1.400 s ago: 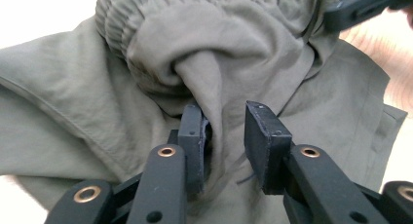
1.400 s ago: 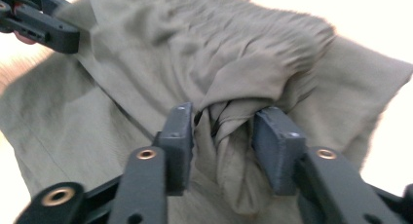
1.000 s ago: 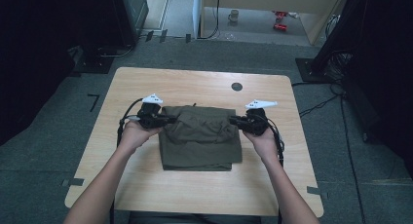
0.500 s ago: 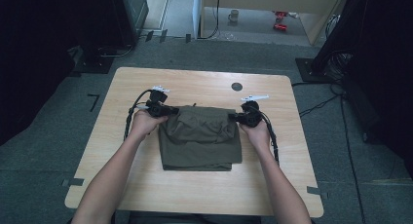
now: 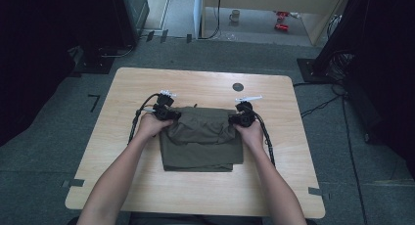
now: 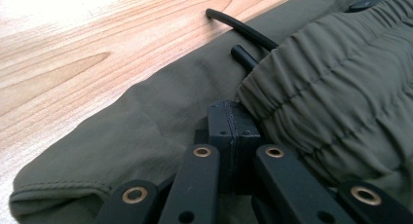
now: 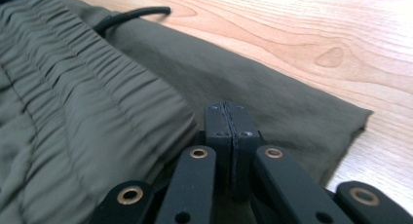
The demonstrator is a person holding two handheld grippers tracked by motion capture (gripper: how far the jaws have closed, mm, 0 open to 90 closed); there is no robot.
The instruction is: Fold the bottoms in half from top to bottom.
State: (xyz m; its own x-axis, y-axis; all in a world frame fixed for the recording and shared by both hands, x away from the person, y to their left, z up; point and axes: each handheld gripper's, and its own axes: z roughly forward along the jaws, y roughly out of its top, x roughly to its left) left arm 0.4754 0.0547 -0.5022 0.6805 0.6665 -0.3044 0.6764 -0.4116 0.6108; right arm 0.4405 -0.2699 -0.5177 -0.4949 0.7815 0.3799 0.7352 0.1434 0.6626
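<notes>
An olive-green garment [image 5: 201,142], shorts or trousers with an elastic waistband and a black drawcord [image 6: 243,31], lies folded into a compact block at the middle of the counter [image 5: 122,98]. The left gripper [image 5: 165,112] at the block's 10 o'clock corner and the right gripper [image 5: 242,118] at its 2 o'clock corner each have their fingers clenched on the waistband edge, which sits doubled toward 6 o'clock over the layers beneath. By my reading the folding is far along: what seems left is laying this edge flat, letting go and perhaps smoothing.
</notes>
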